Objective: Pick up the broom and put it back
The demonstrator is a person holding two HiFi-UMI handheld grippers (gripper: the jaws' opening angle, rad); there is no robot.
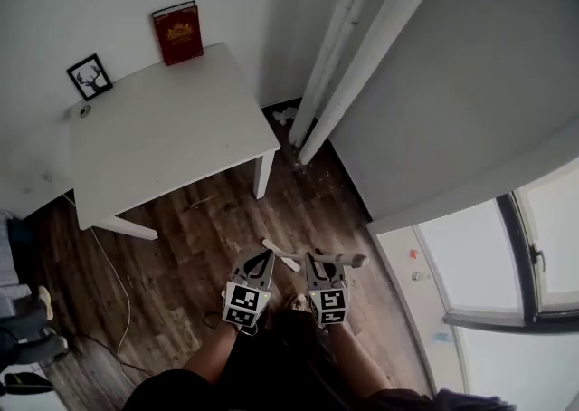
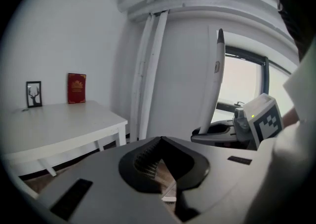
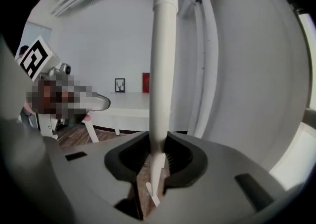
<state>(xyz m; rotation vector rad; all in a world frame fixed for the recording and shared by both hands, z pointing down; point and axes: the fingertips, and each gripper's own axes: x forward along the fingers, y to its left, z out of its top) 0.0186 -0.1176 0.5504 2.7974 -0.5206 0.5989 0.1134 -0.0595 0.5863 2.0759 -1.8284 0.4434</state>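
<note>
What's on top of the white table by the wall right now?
On the white table: a red book and a framed deer picture, both propped against the wall, plus a small round object near the edge. The floor beneath the tabletop is covered.

A white table (image 1: 172, 142) stands against the white walls of a corner room, on a dark wood floor (image 1: 199, 237); a red book (image 1: 178, 33) and a small framed picture (image 1: 90, 76) lean against the wall behind it; white pipes (image 1: 371, 47) climb the corner; daylight comes through a window (image 1: 470, 260) at right; a thin cable (image 1: 128, 305) trails over the boards.
</note>
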